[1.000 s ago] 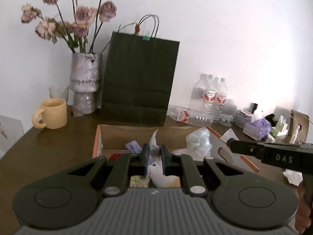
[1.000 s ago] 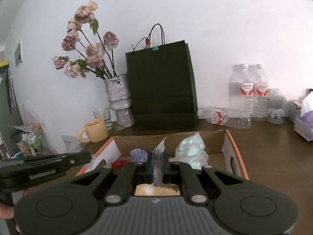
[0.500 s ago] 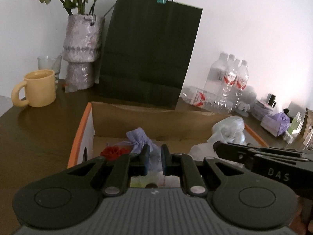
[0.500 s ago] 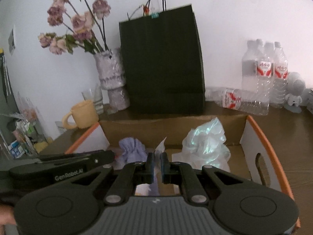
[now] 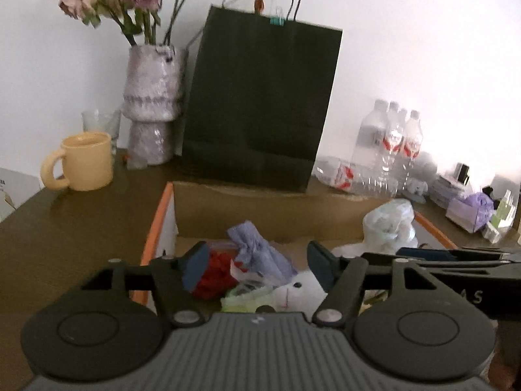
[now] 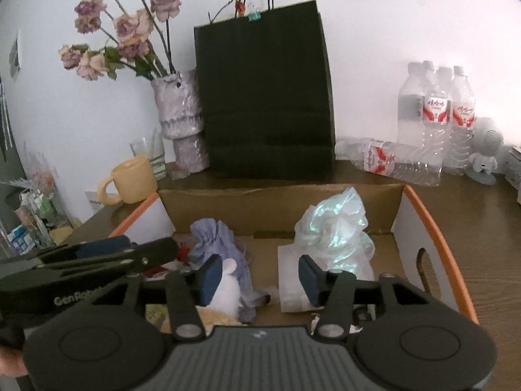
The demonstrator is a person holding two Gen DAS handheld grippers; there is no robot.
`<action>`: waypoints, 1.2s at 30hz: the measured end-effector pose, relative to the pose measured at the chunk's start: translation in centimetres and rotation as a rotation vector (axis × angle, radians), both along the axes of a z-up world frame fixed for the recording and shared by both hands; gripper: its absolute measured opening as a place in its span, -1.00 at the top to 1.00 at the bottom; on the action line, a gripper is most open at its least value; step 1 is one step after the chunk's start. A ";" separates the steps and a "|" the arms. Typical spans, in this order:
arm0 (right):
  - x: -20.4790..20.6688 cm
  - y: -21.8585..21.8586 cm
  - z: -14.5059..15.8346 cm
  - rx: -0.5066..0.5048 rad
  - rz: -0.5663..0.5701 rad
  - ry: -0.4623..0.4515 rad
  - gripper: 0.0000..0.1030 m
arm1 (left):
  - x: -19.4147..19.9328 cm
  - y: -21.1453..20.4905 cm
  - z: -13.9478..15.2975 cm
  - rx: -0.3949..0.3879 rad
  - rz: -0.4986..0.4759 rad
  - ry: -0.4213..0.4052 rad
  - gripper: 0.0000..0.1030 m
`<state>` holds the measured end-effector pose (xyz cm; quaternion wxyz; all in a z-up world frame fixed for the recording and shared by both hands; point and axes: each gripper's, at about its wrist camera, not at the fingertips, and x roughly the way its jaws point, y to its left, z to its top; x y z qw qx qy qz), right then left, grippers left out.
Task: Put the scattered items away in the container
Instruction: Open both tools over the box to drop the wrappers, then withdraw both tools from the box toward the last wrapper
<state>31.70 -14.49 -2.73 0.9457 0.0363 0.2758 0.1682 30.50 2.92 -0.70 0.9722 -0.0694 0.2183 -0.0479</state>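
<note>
Here both hand-held grippers [image 5: 257,264] [image 6: 257,275] gape, released, over the cardboard box [image 6: 280,205] of crumpled plastic [image 6: 332,228].

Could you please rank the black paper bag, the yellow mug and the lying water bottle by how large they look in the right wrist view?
1. black paper bag, by far.
2 and 3. lying water bottle and yellow mug: they look alike, so unranked.

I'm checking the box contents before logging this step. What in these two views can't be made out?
- Near floor of the cardboard box: both views, hidden by the gripper bodies.
- Left hand-held gripper, right hand-held gripper: open, nothing visibly between the fingers.
- White soft item: left view, partly covered; identity unclear.
- Small items at far right: left view, blurred, washed out.
</note>
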 end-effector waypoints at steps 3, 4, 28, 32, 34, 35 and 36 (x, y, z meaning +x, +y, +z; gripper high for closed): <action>-1.1 -0.7 0.7 0.014 -0.028 -0.020 -0.34 | -1.2 0.3 0.8 0.008 0.046 -0.033 -0.85; -1.6 -1.1 0.9 0.023 -0.035 -0.026 -0.49 | -1.7 0.4 1.1 0.005 0.060 -0.047 -0.92; -12.9 -3.4 2.4 -0.026 -0.034 -0.057 -1.00 | -12.2 1.4 2.8 0.031 0.068 -0.079 -1.00; -14.1 -3.3 2.0 -0.039 -0.032 -0.052 -1.00 | -13.2 1.7 2.5 0.041 0.075 -0.064 -1.00; -14.6 -3.3 1.8 -0.045 -0.031 -0.048 -1.00 | -13.6 1.7 2.3 0.047 0.075 -0.055 -1.00; -14.8 -3.3 1.6 -0.048 -0.030 -0.044 -1.00 | -13.8 1.7 2.2 0.051 0.073 -0.049 -1.00; -15.0 -3.3 1.5 -0.052 -0.031 -0.040 -1.00 | -13.9 1.7 2.1 0.055 0.072 -0.043 -1.00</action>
